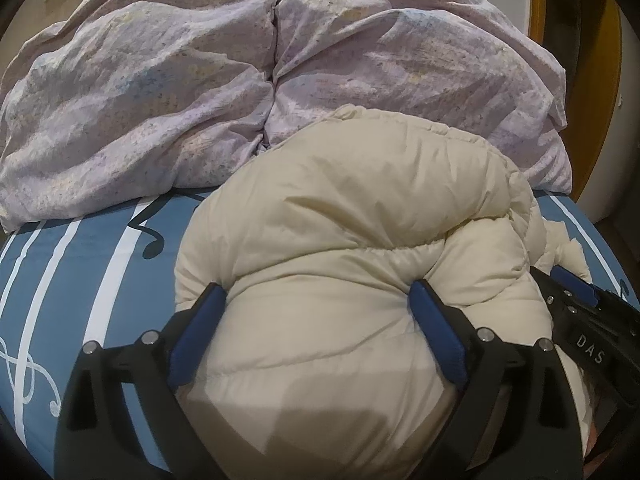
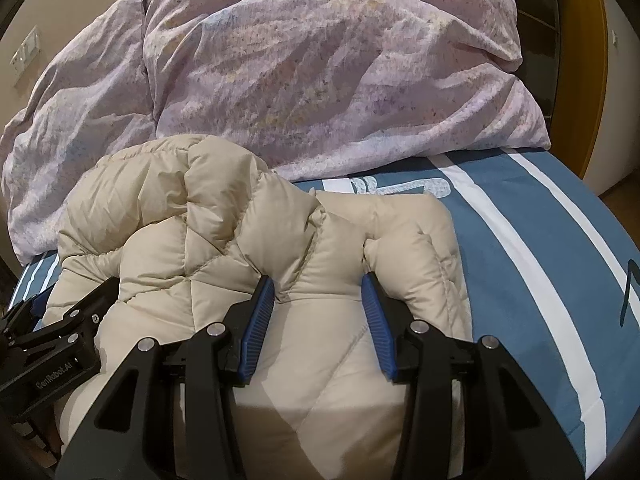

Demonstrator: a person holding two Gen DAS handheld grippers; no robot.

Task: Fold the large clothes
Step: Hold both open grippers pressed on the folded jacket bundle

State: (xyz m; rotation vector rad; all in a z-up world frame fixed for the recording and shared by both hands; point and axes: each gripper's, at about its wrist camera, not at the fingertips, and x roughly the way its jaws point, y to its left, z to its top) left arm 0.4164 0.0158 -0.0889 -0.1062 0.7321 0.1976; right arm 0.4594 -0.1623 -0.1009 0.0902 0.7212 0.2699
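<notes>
A cream puffer jacket (image 1: 360, 216) lies bundled on the blue bed sheet (image 1: 100, 248); it also shows in the right wrist view (image 2: 192, 240). My left gripper (image 1: 316, 292) has its jaws wide around a thick fold of the jacket, blue pads pressing into the padding on both sides. My right gripper (image 2: 318, 286) grips another thick fold of the jacket between its blue pads. The right gripper shows at the right edge of the left wrist view (image 1: 580, 300); the left gripper shows at the left edge of the right wrist view (image 2: 60, 320).
A rumpled lilac duvet (image 1: 200, 80) is heaped behind the jacket, also in the right wrist view (image 2: 320, 72). The sheet (image 2: 540, 240) has white stripes and music-note prints. A wooden door frame (image 2: 600, 60) stands at the right. Wall sockets (image 2: 24, 56) are at the left.
</notes>
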